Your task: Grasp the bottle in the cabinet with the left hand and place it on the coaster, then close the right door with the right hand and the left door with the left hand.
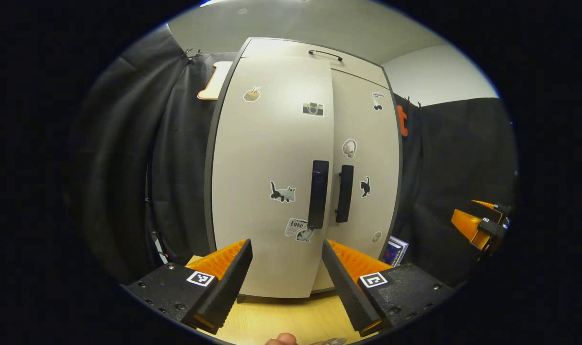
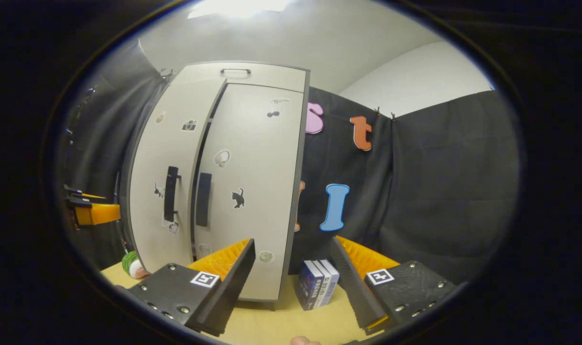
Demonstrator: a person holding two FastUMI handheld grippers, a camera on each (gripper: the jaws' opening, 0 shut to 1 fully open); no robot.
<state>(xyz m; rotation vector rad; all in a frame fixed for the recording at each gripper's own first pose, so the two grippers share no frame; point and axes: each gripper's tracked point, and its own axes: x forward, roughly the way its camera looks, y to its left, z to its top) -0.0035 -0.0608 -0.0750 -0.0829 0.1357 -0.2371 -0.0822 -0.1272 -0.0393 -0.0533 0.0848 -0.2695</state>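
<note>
A pale cabinet (image 1: 271, 158) with stickers stands close in front of my left gripper (image 1: 286, 245), which is open and holds nothing. Its left door (image 1: 267, 191) sits a little proud of the right door (image 1: 367, 158), which lies flush; two dark handles (image 1: 318, 194) meet at the middle. In the right gripper view a dark gap runs between the left door (image 2: 161, 158) and the right door (image 2: 252, 167). My right gripper (image 2: 294, 240) is open and empty, off the cabinet's right corner. A green and white object (image 2: 130, 263) rests on the table by the cabinet's left foot.
The cabinet stands on a light wooden table (image 1: 281, 316). Small books (image 2: 317, 282) stand upright against the cabinet's right side. Black cloth walls close in behind and on both sides. My right gripper (image 1: 482, 225) appears far right in the left gripper view.
</note>
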